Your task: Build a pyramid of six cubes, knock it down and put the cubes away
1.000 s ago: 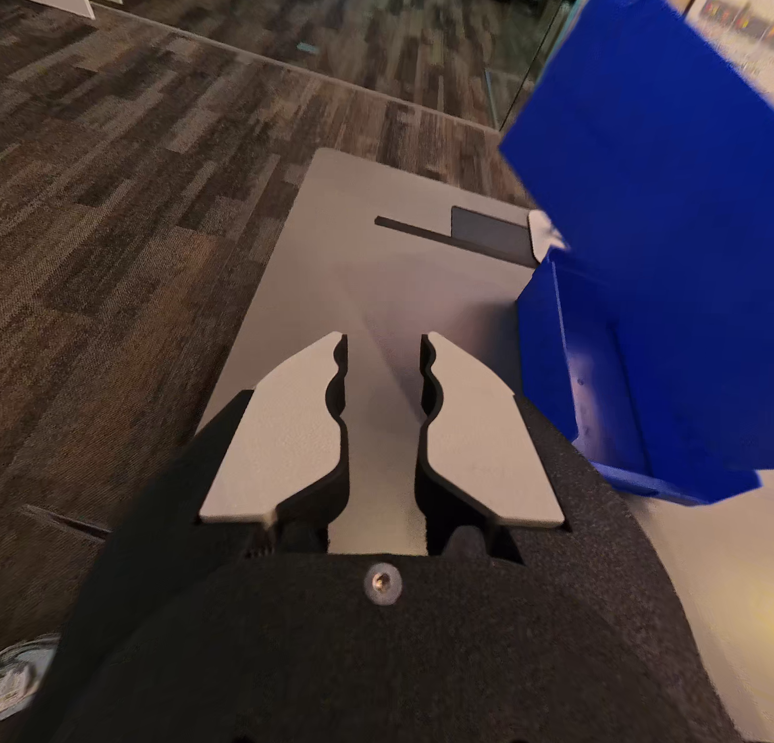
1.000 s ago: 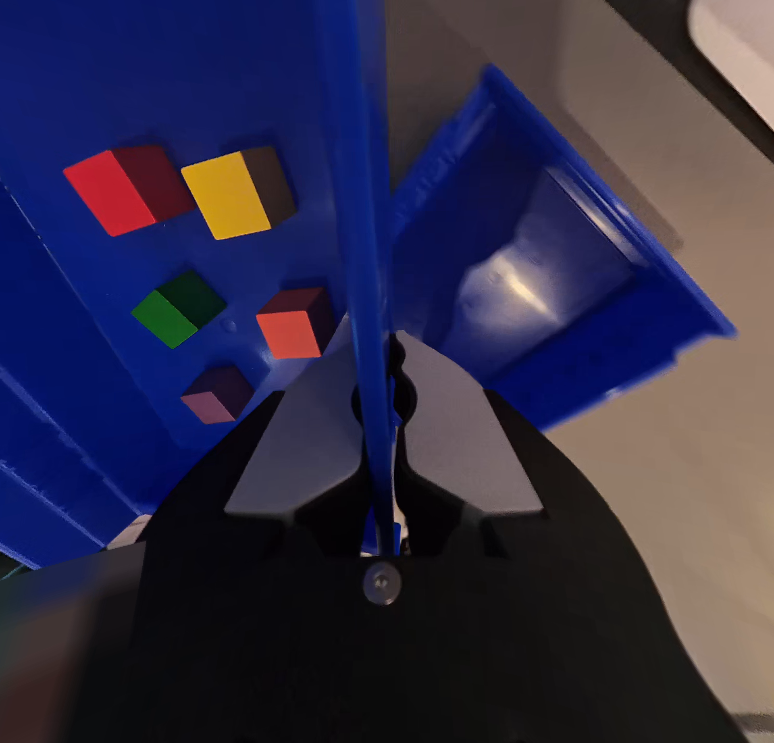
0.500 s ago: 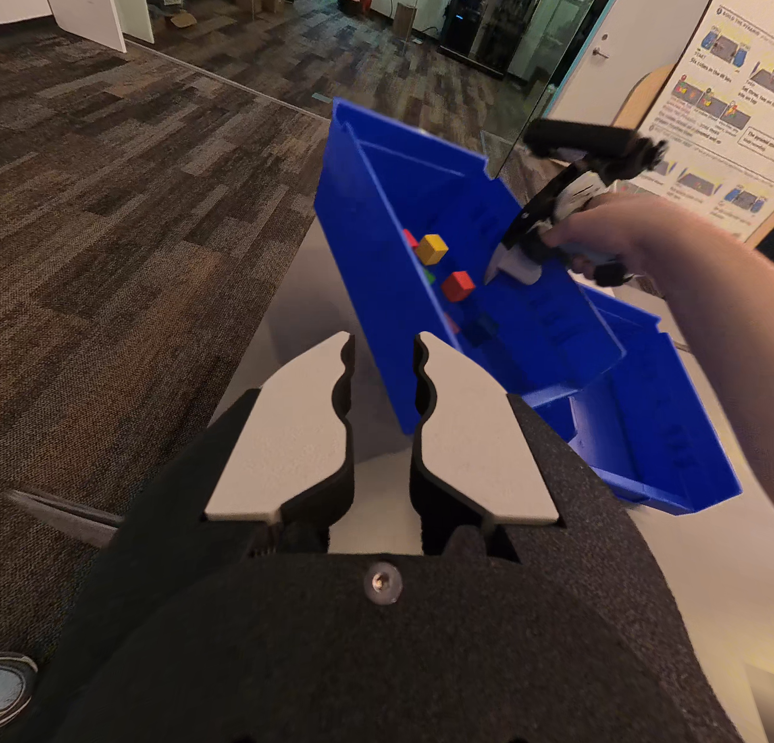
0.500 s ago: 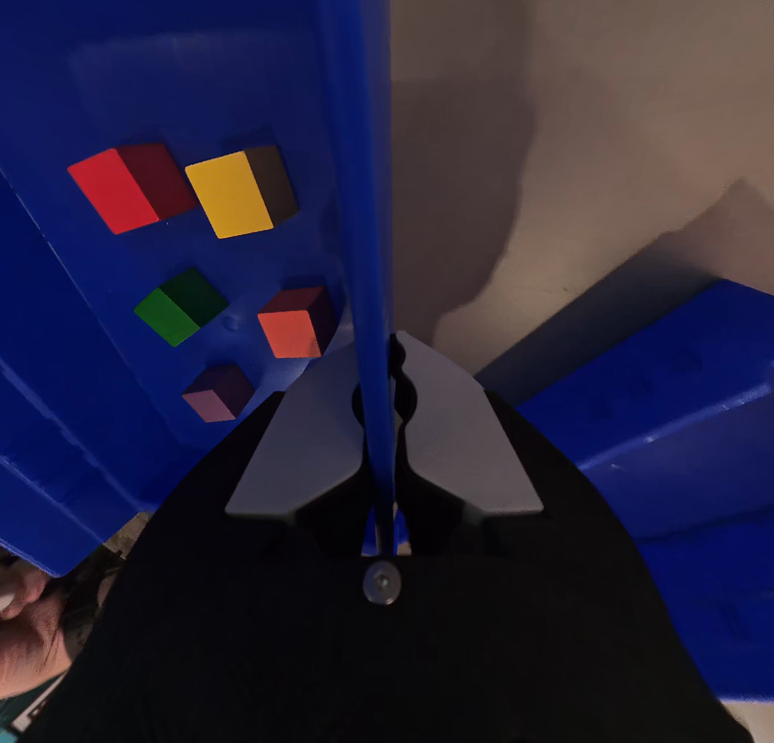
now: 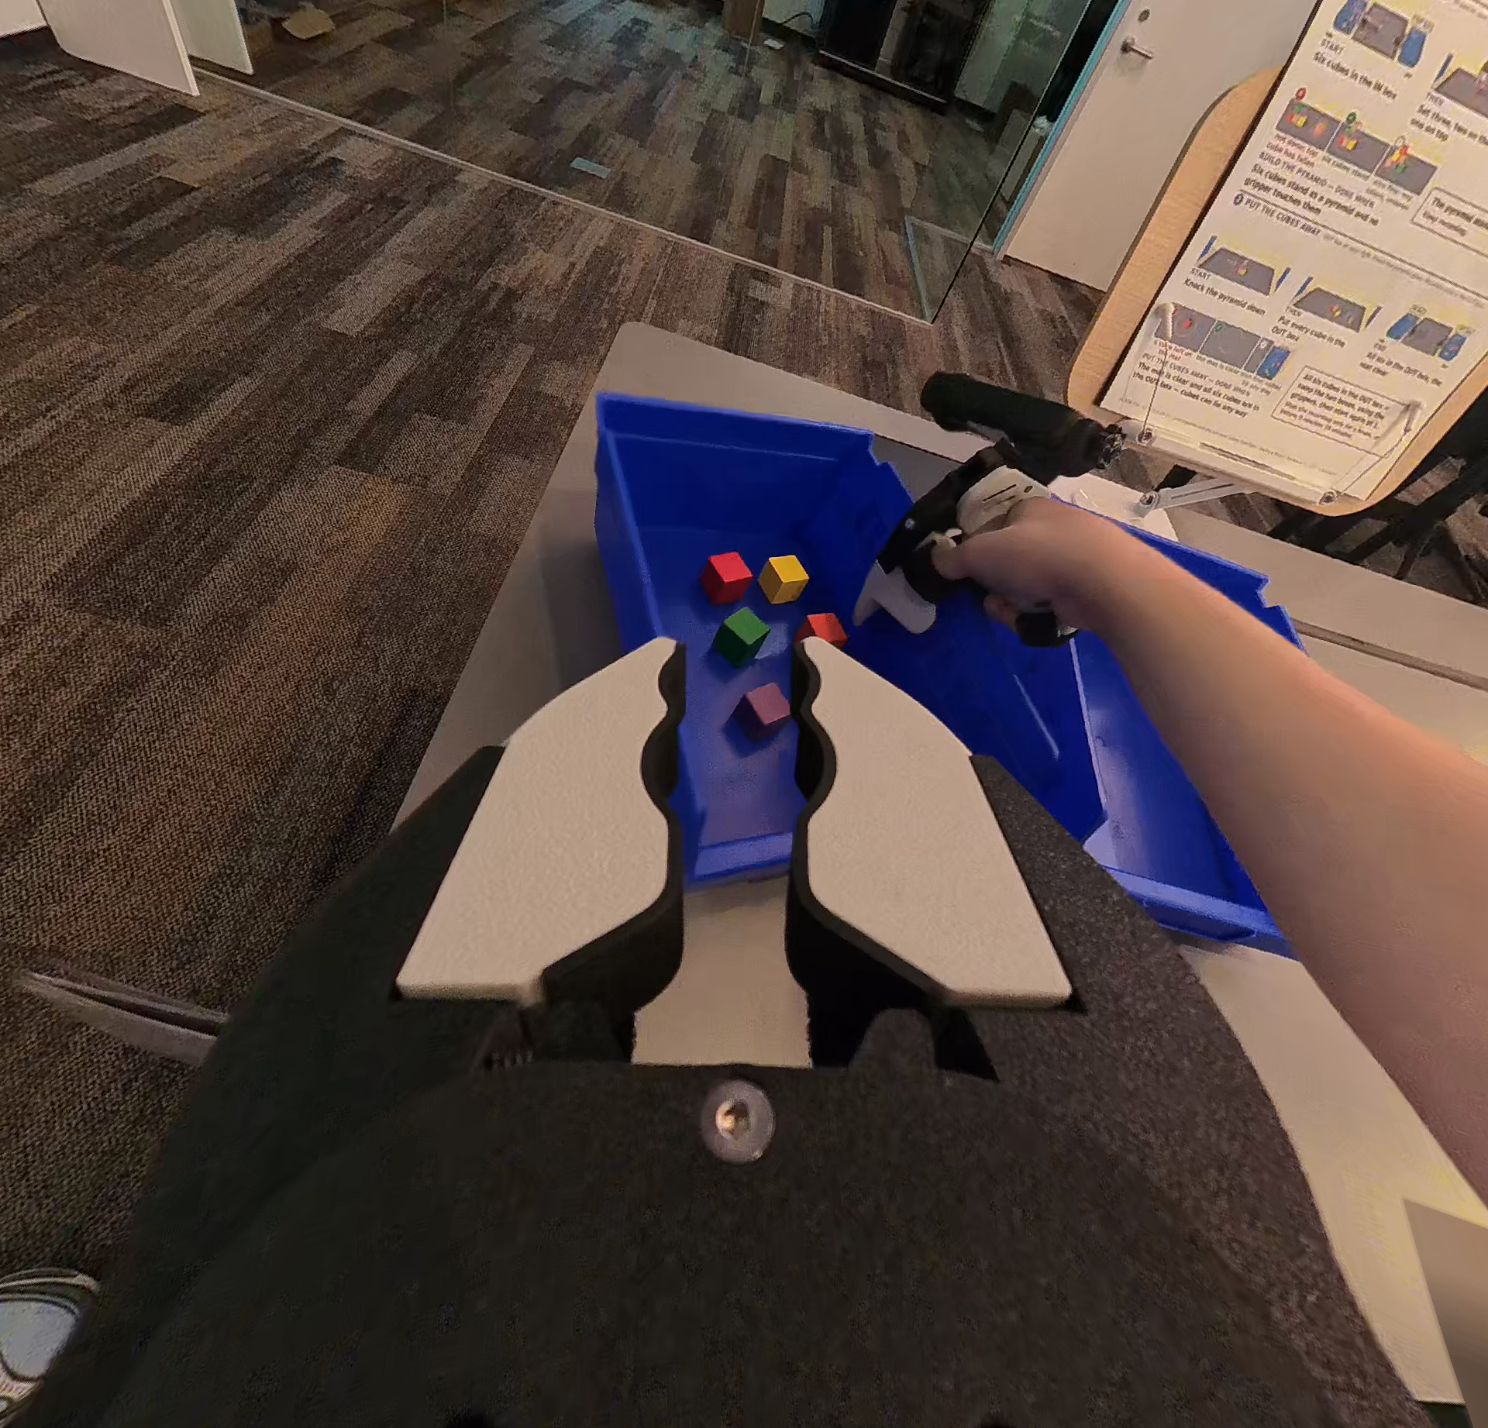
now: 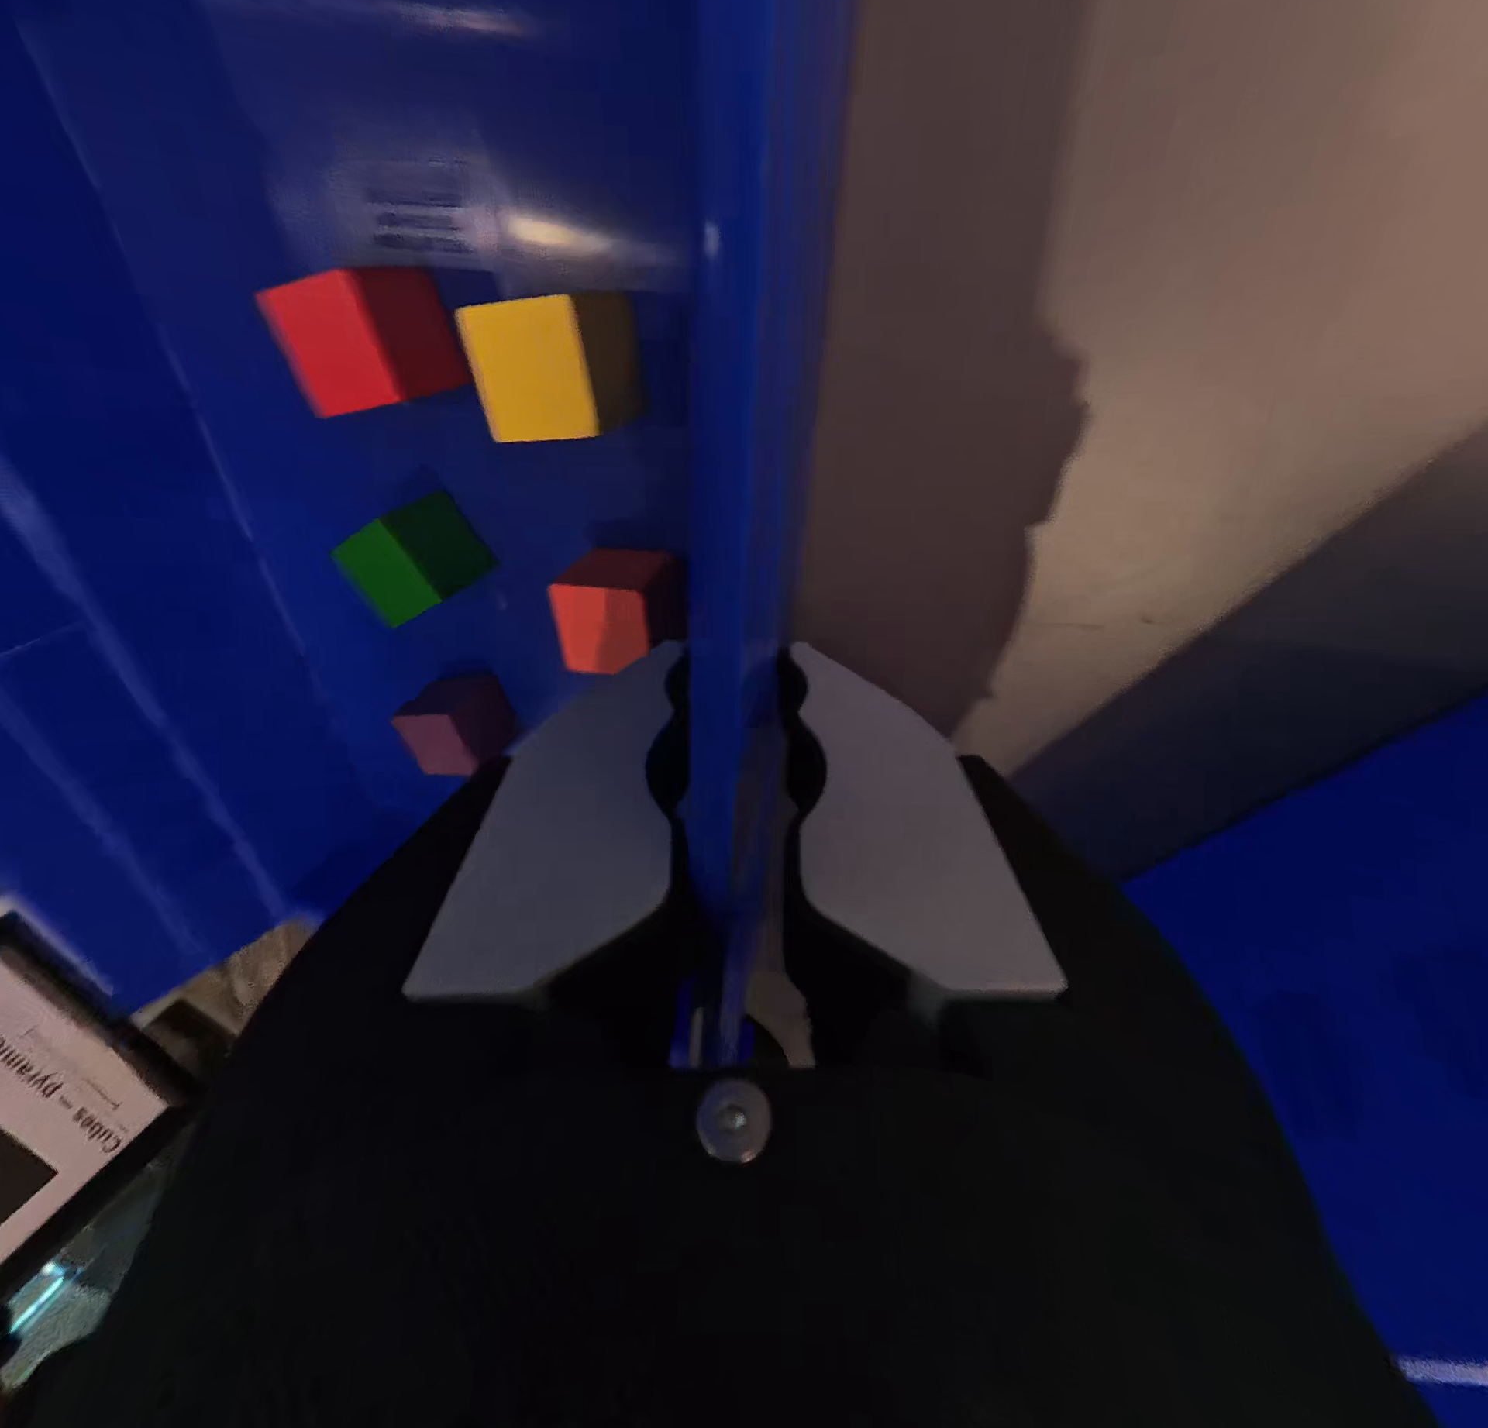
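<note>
A blue bin (image 5: pixel 684 463) is at the table's left end, level, with several cubes on its floor: red (image 5: pixel 726 576), yellow (image 5: pixel 783 578), green (image 5: pixel 741 634), orange (image 5: pixel 823 629) and purple (image 5: pixel 763 709). My right gripper (image 6: pixel 731 657) is shut on this bin's side wall (image 6: pixel 733 423). The right wrist view shows the red (image 6: pixel 354 339), yellow (image 6: pixel 539 367), green (image 6: pixel 403 560), orange (image 6: pixel 604 612) and purple (image 6: pixel 451 721) cubes to the left of the wall. It also shows in the left wrist view (image 5: pixel 886 600), held by a hand. My left gripper (image 5: pixel 737 657) is open and empty, above the bin's near end.
A second blue bin (image 5: pixel 1167 745) lies right of the first, under the person's forearm (image 5: pixel 1288 745); it also shows in the right wrist view (image 6: pixel 1328 987). The grey table (image 5: pixel 499 665) ends just left of the bin, with carpet floor beyond. An instruction board (image 5: pixel 1328 222) stands at the back right. Across from one pair of fingers to the other is roughly 35 cm.
The right gripper has carried the bin of cubes from a raised, tilted pose over the second bin down to a level pose at the table's left end. The left gripper stayed open.
</note>
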Available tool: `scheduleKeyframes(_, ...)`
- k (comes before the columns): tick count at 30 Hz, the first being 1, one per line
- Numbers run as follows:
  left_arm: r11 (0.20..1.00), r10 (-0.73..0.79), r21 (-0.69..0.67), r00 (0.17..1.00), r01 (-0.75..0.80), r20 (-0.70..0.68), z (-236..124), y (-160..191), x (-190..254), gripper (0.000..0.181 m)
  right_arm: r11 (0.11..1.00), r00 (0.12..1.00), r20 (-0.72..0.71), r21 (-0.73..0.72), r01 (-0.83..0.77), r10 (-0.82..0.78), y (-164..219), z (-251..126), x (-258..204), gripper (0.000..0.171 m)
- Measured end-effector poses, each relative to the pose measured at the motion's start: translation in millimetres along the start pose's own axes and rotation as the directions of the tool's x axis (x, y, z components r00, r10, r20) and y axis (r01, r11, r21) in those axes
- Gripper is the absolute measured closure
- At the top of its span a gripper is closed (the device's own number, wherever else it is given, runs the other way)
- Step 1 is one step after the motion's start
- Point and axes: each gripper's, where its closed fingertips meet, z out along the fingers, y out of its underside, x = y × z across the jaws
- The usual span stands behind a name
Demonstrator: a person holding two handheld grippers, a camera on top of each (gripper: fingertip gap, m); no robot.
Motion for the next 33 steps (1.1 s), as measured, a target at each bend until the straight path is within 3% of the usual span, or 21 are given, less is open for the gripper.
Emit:
scheduleKeyframes(3, 1.000, 0.009, -0.009, 1.000, -0.009, -0.001, 1, 0, 2, 0.157, 0.994, 0.994, 0.057, 0.057, 0.093, -0.097, -4, -20, -19, 0.127)
scheduleKeyframes(5, 1.000, 0.007, -0.009, 1.000, -0.007, 0.002, 1, 0, 1, 0.157, 0.956, 0.967, 0.000, 0.150, 0.253, -0.256, -6, -52, -21, 0.136)
scheduleKeyframes(9, 1.000, 0.017, -0.001, 1.000, -0.017, -0.007, 1, -3, 8, 0.156, 0.712, 0.872, -0.248, 0.506, 0.488, -0.422, 13, -159, 1, 0.138)
scheduleKeyframes(11, 0.999, 0.037, -0.002, 0.999, -0.037, -0.011, 1, -4, 13, 0.156, 0.634, 0.845, -0.436, 0.567, 0.526, -0.311, 44, -206, 57, 0.127)
scheduleKeyframes(13, 0.999, 0.053, -0.008, 0.999, -0.053, -0.012, 2, -4, 19, 0.156, 0.652, 0.798, -0.595, 0.568, 0.502, -0.095, 80, -239, 141, 0.111)
scheduleKeyframes(14, 0.998, 0.061, -0.010, 0.998, -0.061, -0.011, 3, -5, 21, 0.156, 0.700, 0.795, -0.606, 0.572, 0.428, 0.009, 100, -246, 180, 0.105)
scheduleKeyframes(17, 0.997, 0.073, -0.010, 0.997, -0.073, -0.002, 5, -8, 26, 0.156, 0.792, 0.914, -0.387, 0.592, 0.149, 0.117, 140, -222, 234, 0.101)
scheduleKeyframes(21, 0.995, 0.096, -0.043, 0.995, -0.095, 0.022, 9, -7, 32, 0.156, 0.857, 0.977, -0.185, 0.515, 0.003, 0.107, 146, -173, 236, 0.108)
scheduleKeyframes(24, 0.991, 0.118, -0.062, 0.993, -0.116, 0.031, 13, -7, 36, 0.156, 0.930, 0.967, -0.236, 0.368, -0.004, 0.097, 147, -138, 238, 0.114)
scheduleKeyframes(26, 0.989, 0.131, -0.077, 0.991, -0.128, 0.034, 15, -6, 39, 0.156, 0.963, 0.965, -0.250, 0.270, -0.009, 0.079, 149, -121, 241, 0.135)
scheduleKeyframes(27, 0.987, 0.139, -0.087, 0.990, -0.135, 0.034, 16, -6, 41, 0.156, 0.972, 0.959, -0.272, 0.233, -0.016, 0.081, 151, -119, 247, 0.152)
scheduleKeyframes(33, 0.981, 0.172, -0.101, 0.985, -0.169, 0.027, 22, -7, 49, 0.156, 0.970, 0.976, -0.174, 0.225, -0.087, 0.128, 150, -128, 276, 0.164)
